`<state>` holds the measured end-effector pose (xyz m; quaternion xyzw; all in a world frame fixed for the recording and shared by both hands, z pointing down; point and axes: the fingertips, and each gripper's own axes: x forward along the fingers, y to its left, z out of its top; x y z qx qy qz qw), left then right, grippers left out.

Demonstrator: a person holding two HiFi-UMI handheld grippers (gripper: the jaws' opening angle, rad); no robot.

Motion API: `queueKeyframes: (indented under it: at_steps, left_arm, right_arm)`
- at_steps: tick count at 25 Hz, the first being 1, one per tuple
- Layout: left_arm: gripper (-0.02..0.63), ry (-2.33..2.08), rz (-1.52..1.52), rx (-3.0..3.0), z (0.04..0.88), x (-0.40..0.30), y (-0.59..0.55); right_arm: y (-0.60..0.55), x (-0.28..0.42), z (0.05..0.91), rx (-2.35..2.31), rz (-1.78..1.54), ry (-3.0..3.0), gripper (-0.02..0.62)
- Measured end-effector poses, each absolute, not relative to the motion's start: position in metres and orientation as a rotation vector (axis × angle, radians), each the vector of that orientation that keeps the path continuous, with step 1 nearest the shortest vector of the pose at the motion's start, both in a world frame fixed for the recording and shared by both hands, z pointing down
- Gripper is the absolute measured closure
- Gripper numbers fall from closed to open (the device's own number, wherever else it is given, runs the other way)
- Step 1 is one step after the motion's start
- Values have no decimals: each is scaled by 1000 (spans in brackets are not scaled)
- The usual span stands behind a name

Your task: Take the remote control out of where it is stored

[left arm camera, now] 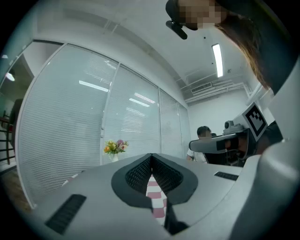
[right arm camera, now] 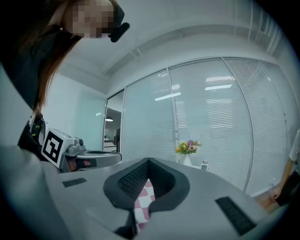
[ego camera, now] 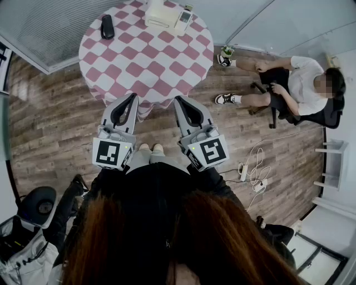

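Remote control: white, top centre of the head view, against the right end of a white box on the table's far side.
Black object: flat on the table, upper left, well apart from the box.
Table: round, under a pink-and-white checked cloth.
Left hand-held gripper: jaws closed together, nothing between them, at the table's near edge.
Right hand-held gripper: jaws closed together, empty, beside the left one.
Seated person: right of frame.
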<state>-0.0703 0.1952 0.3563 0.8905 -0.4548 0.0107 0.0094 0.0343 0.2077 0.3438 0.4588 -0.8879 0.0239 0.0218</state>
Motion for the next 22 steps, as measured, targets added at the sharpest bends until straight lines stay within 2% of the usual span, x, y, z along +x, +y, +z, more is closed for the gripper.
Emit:
queueKeyframes:
  at_steps: [22]
  left_arm:
    - [597,-1510,56,2730,358,-61,183]
  right_arm:
    - [186,57,348,1365,121,-2814,580]
